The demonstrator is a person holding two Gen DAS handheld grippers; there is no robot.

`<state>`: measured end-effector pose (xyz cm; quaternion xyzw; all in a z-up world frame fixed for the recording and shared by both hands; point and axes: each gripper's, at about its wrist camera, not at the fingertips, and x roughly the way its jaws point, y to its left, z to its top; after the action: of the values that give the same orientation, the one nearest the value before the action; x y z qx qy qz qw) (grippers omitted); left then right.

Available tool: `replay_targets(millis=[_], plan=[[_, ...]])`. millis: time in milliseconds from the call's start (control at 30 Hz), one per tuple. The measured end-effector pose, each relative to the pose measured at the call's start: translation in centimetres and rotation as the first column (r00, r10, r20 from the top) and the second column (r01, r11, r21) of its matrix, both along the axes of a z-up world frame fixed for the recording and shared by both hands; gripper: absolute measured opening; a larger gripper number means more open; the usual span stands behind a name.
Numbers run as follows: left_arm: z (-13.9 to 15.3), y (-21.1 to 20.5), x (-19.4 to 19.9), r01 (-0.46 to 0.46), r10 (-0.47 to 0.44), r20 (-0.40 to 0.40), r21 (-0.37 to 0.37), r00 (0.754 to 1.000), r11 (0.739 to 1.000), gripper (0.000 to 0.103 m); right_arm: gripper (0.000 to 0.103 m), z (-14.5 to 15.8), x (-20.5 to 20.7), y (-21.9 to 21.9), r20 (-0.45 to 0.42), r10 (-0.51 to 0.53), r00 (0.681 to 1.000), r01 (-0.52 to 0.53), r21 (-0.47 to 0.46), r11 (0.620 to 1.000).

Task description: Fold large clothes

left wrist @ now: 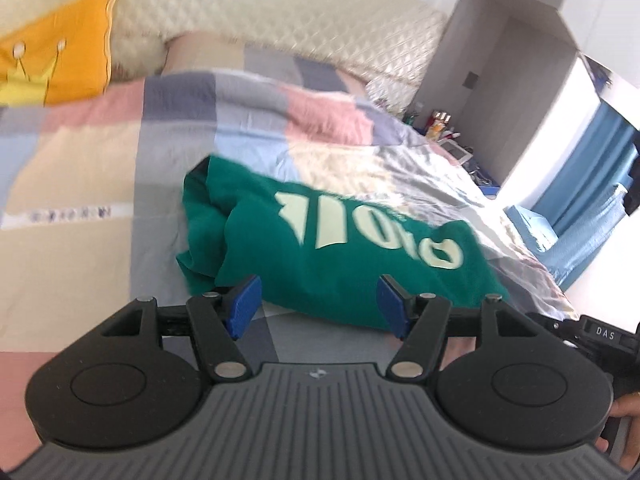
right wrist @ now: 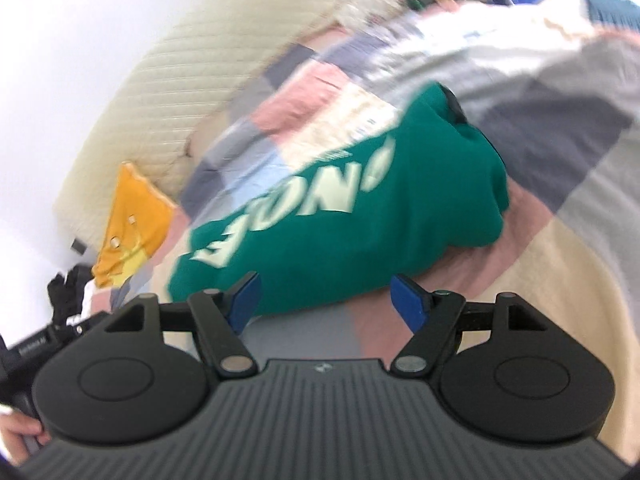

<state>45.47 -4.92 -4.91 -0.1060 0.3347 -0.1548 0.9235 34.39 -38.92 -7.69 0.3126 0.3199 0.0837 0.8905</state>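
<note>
Green sweatshirt lay folded in bundle on patchwork bedspread, centre of left wrist frame, pale lettering facing up. Left gripper sat low centre, blue pads spread apart, nothing between them, clear of cloth. Right gripper likewise low centre in right wrist frame, pads wide, empty. Yellow pillow upper left against quilted headboard. Blue curtain at right edge.

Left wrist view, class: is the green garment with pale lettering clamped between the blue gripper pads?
No: the left gripper stands open, its pads apart and clear of the green garment.
</note>
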Motion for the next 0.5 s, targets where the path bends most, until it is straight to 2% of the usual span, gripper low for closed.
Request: replay_targets(millis=[133, 167, 333, 500], plan=[[4.2, -0.7, -5.5, 0.023, -0.027, 0.071, 0.054, 0.997, 0.998, 0.069, 0.075, 3.7, -3.9, 1.9, 0.079, 0.035, 0.996, -0.030, -0.069, 0.997], [5.1, -0.9, -7.2, 0.030, -0.036, 0.088, 0.066, 0.995, 0.997, 0.069, 0.075, 3.4, -4.5, 2.0, 0.101, 0.043, 0.994, -0.034, -0.090, 0.995], [9.4, -1.5, -15.5, 0.062, -0.076, 0.159, 0.094, 0.984, 0.994, 0.069, 0.075, 7.2, -9.6, 5.2, 0.193, 0.095, 0.977, -0.046, -0.249, 0.968], [11.1, -1.3, -23.2, 0.058, -0.087, 0.244, 0.124, 0.966, 0.991, 0.069, 0.075, 10.2, -16.3, 7.9, 0.250, 0.108, 0.962, -0.015, -0.348, 0.937]])
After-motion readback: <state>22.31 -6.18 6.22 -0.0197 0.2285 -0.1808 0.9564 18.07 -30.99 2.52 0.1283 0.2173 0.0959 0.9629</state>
